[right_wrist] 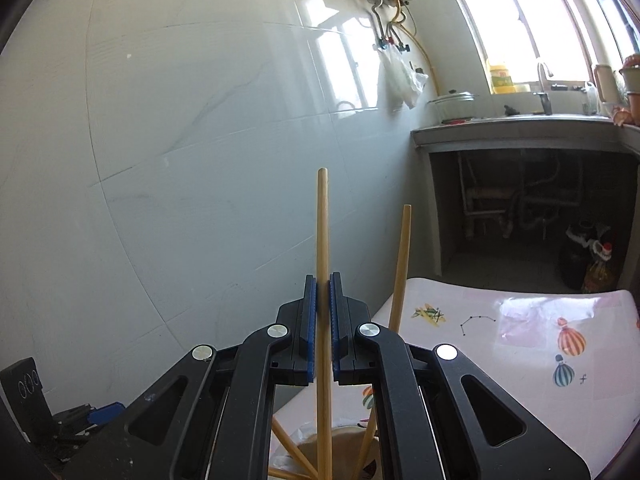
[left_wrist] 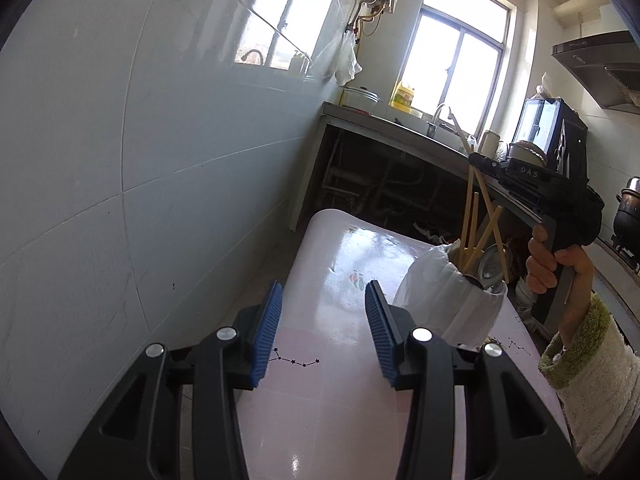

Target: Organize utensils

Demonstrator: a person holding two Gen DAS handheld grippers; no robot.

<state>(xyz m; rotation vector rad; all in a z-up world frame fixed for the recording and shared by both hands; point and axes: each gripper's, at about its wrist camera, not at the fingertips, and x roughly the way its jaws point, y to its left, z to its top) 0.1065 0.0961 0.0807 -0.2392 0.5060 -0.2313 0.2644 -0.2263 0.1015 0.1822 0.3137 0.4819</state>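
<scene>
Right now your right gripper (right_wrist: pixel 323 300) has its fingers pinched tight on a single wooden chopstick (right_wrist: pixel 322 224), which stands nearly upright with its lower end down among the others in the utensil holder (left_wrist: pixel 452 300). That holder, wrapped in a white plastic bag, sits on the desk (left_wrist: pixel 348 248) near its right edge in the left wrist view, with several more chopsticks and what looks like a spoon (left_wrist: pixel 494 266) leaning out of it. Your left gripper (left_wrist: pixel 322 308) hovers over the desk just left of the holder, fingers about half apart and holding nothing.

The main risk, as I judge it, is the crossed sticks: the one you grip runs through a tangle, so drawing it sideways could lever a neighbour out or tip the holder, which nothing steadies. The loose bag may also snag a tip. The grip sits partway down the stick, so it could pivot between the pads if it catches. Bracing the holder with your left fingers would likely help.
</scene>
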